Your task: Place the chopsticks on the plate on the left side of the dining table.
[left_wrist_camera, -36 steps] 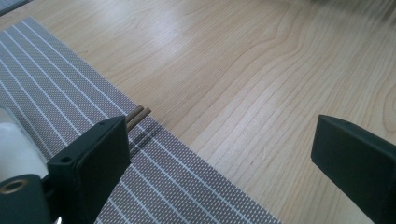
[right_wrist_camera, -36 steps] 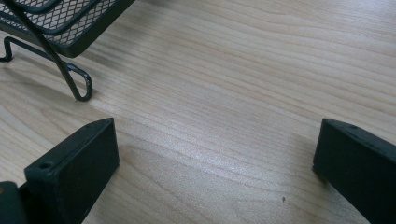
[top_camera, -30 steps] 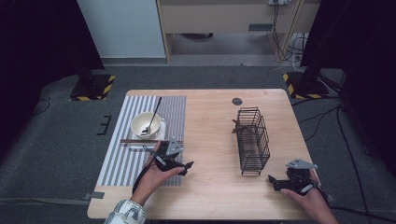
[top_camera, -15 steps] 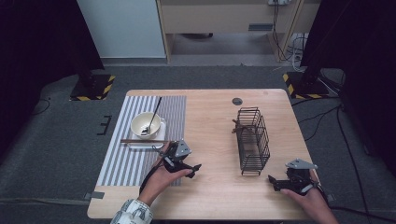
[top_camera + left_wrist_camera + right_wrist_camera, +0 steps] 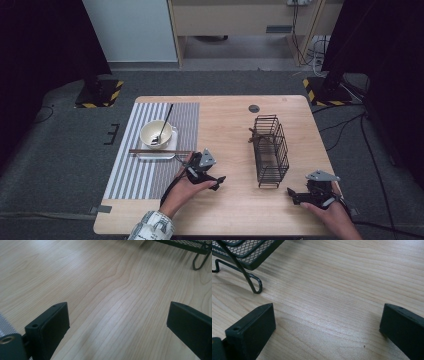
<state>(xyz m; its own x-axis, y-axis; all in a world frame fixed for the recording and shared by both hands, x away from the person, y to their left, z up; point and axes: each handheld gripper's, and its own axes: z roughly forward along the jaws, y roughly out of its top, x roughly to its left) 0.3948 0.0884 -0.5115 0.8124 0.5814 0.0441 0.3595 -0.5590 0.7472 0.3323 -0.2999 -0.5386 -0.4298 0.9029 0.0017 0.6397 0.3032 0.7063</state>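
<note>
A black wire basket (image 5: 270,150) stands on the wooden table (image 5: 230,130), right of centre, and its mesh base and foot show at the top of the left gripper view (image 5: 197,255) and the right gripper view (image 5: 242,255). My left gripper (image 5: 218,181) hovers low over bare wood just right of the striped mat (image 5: 150,165), open with nothing between its jaws (image 5: 117,322). My right gripper (image 5: 295,196) rests near the table's front right, below the basket, open and empty (image 5: 327,325).
On the mat a cream bowl (image 5: 156,133) sits on a white tray (image 5: 155,152) with a dark spoon (image 5: 164,122) in it and brown chopsticks (image 5: 155,151) laid across the tray's front. A small dark disc (image 5: 254,108) is set in the far tabletop.
My left gripper has moved right, off the striped mat's edge and out over bare wood toward the basket. The right gripper has stayed in place.
</note>
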